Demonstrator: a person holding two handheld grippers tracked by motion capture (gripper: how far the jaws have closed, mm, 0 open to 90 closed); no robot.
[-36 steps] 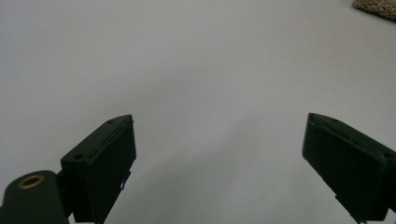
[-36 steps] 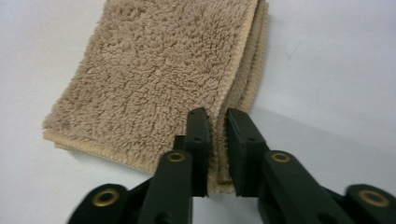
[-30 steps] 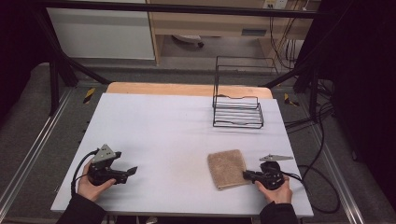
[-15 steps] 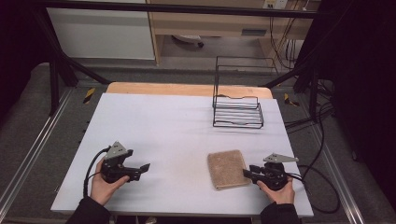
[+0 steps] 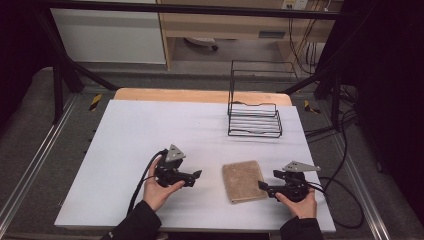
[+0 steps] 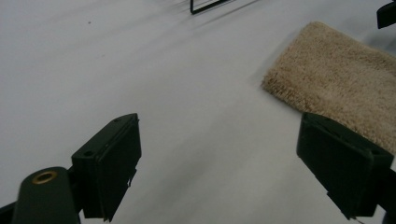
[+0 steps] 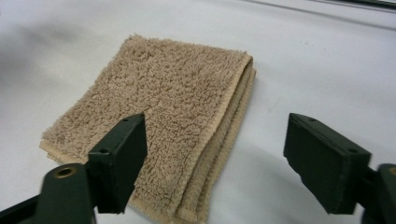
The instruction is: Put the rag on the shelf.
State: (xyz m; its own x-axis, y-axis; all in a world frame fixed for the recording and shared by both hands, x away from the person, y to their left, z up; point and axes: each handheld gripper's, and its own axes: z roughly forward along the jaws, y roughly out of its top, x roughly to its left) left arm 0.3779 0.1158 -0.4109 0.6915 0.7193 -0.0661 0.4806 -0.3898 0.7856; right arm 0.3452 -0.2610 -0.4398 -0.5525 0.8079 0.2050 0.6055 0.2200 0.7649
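your right gripper [image 5: 262, 185] sits at the towel's three o'clock edge, its jaws having just been opening and now standing wide, one pad over the cloth but pressing nothing. the folded tan towel [image 5: 243, 181] lies flat on the white table [image 5: 150, 125] near the front edge (folded layers showing in the right gripper view). your left gripper [image 5: 197, 175] hovers at the towel's nine o'clock, near but apart, jaws spread and empty. the wire rack [image 5: 255, 119] stands at the towel's twelve o'clock, well apart.
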